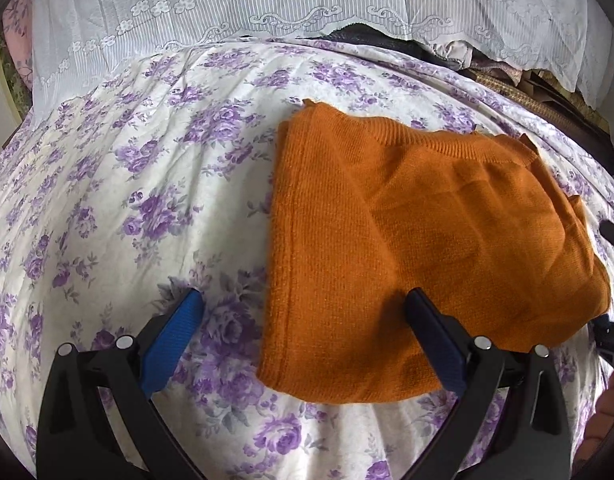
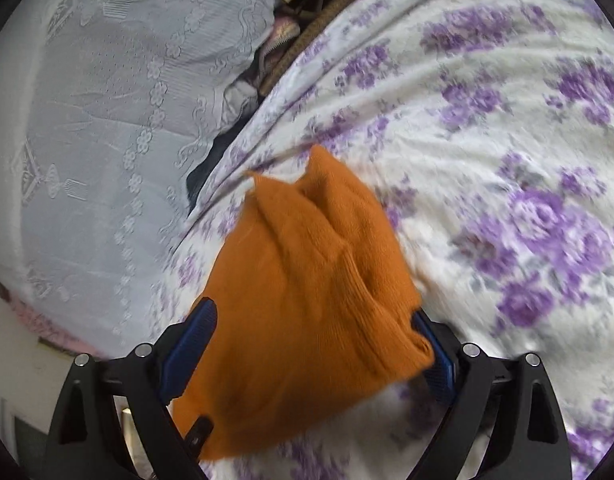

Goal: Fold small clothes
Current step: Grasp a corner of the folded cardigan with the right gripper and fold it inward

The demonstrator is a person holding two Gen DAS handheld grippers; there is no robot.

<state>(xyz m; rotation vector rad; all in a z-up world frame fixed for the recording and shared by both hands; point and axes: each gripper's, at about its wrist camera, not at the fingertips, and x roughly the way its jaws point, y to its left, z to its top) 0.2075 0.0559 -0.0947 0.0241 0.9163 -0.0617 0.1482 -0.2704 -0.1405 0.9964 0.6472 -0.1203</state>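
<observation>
From the left wrist, the left gripper (image 1: 303,304) stands wide apart and holds nothing. Its left finger (image 1: 175,340) hangs over bare floral bedsheet (image 1: 119,208); its right finger (image 1: 435,340) lies over the near part of the orange knit sweater (image 1: 407,232). The sweater lies folded into a rough rectangle ahead and to the right of this claw, flat on the sheet, its near-left corner falling between the two fingers, ribbed edge at the far side. Beyond it, at the far edge of the bed, a white lace cloth (image 1: 267,4) hangs, with a dark heap of other fabrics (image 1: 459,56) showing under its right end.

From the right wrist, the picture is blurred. The right gripper (image 2: 311,320) also stands wide, and a bunched mass of the orange knit sweater (image 2: 307,288) fills the gap between its blue pads (image 2: 191,348), reaching ahead of the claw; whether the pads press the cloth I cannot tell. The floral bedsheet (image 2: 487,152) spreads ahead and to the right; the lace cloth (image 2: 107,120) lies to the left
</observation>
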